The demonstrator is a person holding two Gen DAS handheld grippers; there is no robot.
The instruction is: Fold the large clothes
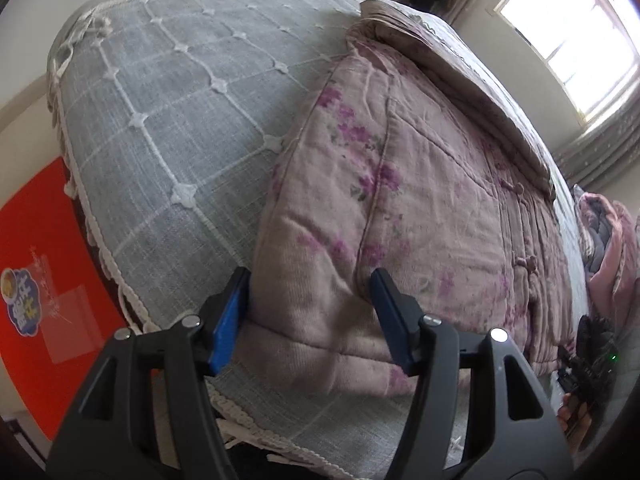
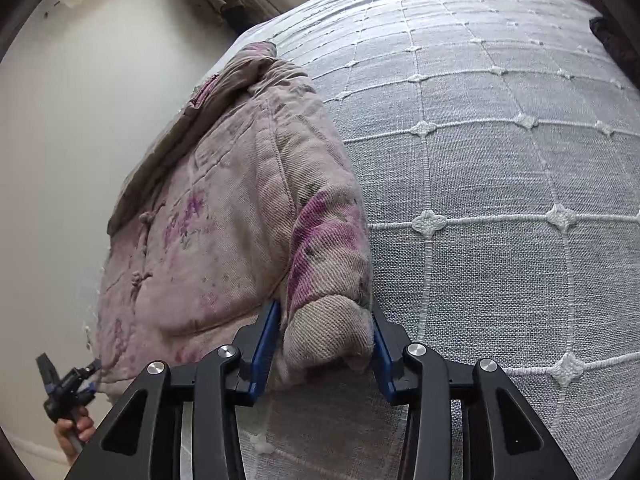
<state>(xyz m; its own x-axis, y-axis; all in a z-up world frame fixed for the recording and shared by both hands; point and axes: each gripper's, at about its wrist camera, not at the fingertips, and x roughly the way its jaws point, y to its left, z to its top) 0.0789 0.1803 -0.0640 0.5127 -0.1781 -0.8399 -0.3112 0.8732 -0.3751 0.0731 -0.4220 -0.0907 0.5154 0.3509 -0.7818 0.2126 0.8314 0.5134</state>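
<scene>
A padded pinkish jacket with purple flowers lies on the grey quilted bedspread, button front up. My left gripper stands open with its fingers either side of the jacket's near hem corner. In the right wrist view the jacket lies at the left, and my right gripper has its fingers around the folded sleeve cuff, the fabric filling the gap between them. The other gripper shows small at the lower left of the right wrist view.
The bedspread stretches wide to the right of the jacket. An orange-red box sits on the floor left of the bed. A window and curtains are at the far right. More clothes are piled at the right edge.
</scene>
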